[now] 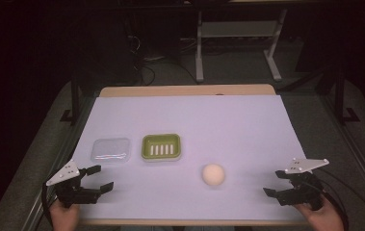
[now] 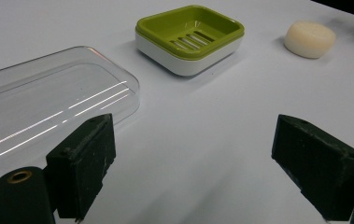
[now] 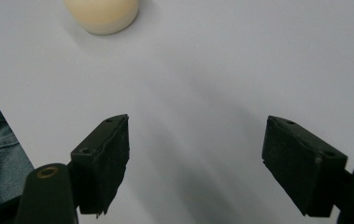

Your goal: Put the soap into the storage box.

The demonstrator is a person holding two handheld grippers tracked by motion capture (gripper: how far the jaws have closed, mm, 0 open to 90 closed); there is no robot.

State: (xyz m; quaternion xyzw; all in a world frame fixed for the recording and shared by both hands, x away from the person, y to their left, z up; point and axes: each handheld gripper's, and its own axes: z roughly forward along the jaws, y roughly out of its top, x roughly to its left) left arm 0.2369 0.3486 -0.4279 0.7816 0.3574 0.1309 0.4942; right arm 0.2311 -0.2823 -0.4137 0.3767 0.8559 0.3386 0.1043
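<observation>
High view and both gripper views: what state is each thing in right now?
Soap dish: upright, empty, uncovered.
Clear lid: off the dish, lying flat to its left.
Soap: loose on the table, untouched.
Left gripper: open, empty.
Right gripper: open, empty.
</observation>
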